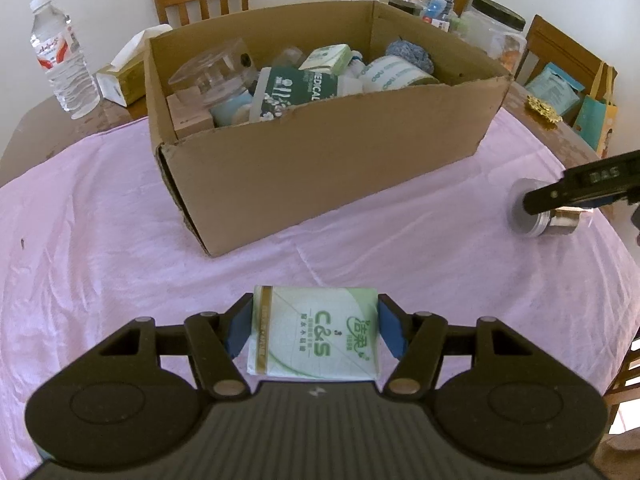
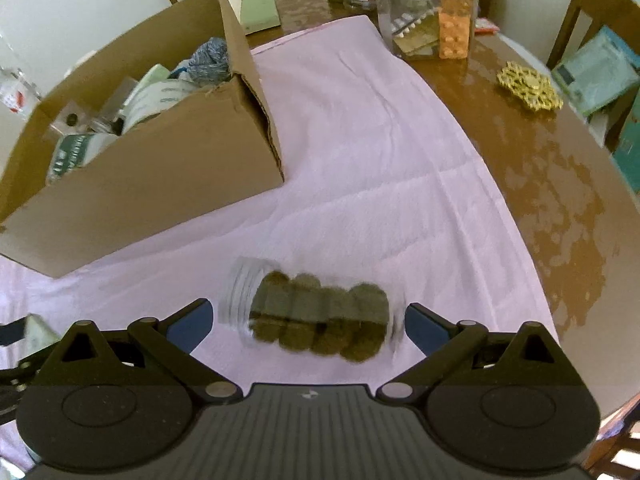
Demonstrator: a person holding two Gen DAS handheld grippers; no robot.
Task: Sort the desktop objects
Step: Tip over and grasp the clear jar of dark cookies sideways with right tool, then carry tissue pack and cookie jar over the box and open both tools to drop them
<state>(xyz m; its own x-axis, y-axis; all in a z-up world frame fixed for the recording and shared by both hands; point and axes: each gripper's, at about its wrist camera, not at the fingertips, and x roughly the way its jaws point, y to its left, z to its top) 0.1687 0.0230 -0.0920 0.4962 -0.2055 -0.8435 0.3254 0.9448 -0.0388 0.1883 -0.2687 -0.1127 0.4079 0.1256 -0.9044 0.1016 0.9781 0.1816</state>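
Between left hand-held gripper [image 1: 316, 330] pads: tissue pack [image 1: 314, 334], apparently gripped.

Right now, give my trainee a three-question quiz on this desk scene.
1. True or false: the left gripper grips the tissue pack.
2. What lies between the right gripper fingers? A) water bottle B) clear jar on its side C) yarn ball
3. Fill in: the cardboard box stands on a ___ cloth.

Key: 1 true; 2 B; 3 pink.
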